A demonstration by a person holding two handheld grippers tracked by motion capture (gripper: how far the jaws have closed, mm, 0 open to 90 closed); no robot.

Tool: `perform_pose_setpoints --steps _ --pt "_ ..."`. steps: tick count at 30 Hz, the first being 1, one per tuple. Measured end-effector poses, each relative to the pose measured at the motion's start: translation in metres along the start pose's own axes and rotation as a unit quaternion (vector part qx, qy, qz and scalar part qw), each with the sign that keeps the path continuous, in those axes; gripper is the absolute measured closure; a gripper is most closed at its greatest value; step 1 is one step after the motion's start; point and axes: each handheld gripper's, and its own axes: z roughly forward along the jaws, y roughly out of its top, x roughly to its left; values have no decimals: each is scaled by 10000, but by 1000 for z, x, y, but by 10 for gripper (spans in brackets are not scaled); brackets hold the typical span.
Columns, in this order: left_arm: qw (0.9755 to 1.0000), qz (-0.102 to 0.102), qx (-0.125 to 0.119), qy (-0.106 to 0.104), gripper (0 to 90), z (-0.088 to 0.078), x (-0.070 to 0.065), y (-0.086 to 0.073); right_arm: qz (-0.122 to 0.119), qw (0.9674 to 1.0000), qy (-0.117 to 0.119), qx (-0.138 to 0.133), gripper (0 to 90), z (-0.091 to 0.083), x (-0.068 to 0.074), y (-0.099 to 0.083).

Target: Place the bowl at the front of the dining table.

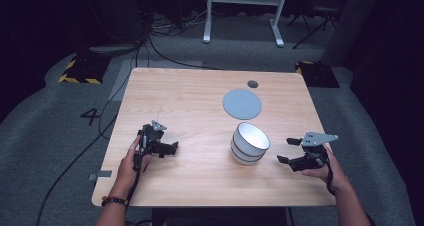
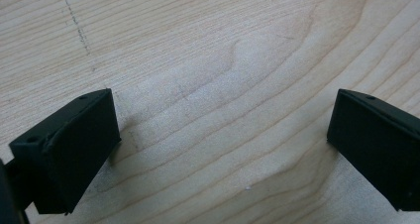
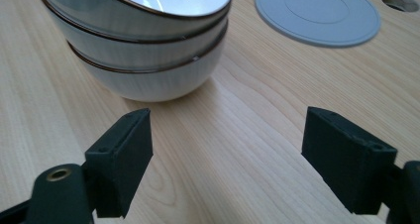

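Flanking the stacked bowls [image 1: 249,142], rims cropped in the right gripper view: left gripper [image 1: 172,148] and right gripper [image 1: 286,150], both released.

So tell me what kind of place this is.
Probably a lab or recording studio: a lone wooden table on grey carpet, cables across the floor, hazard-striped floor plates and dark surroundings.

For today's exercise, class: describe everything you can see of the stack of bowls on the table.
The stack of bowls is three nested white bowls, glossy like ceramic, faintly ribbed outside, each with a thin dark rim. It stands upright and empty on the wooden table, right of centre, nearer the person than the grey disc. Neither gripper touches it.
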Motion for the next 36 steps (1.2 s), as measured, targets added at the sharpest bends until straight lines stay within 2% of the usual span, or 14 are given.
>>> perform_pose_setpoints --steps 5,10,12,13,36 --pt "10000 -1 -1 0 0 0 0 0 -107 9999 50 -32 202 1 6 7" --pt "10000 -6 1 -12 0 0 0 0 -129 9998 102 -92 206 1 9 13" --pt "10000 -3 1 -21 0 0 0 0 -63 9999 98 -93 207 2 11 15" --pt "10000 -5 0 -21 0 0 0 0 -165 9997 127 -99 209 3 11 17" --pt "10000 -5 1 -21 0 0 0 0 -436 9979 403 -258 215 11 30 44"
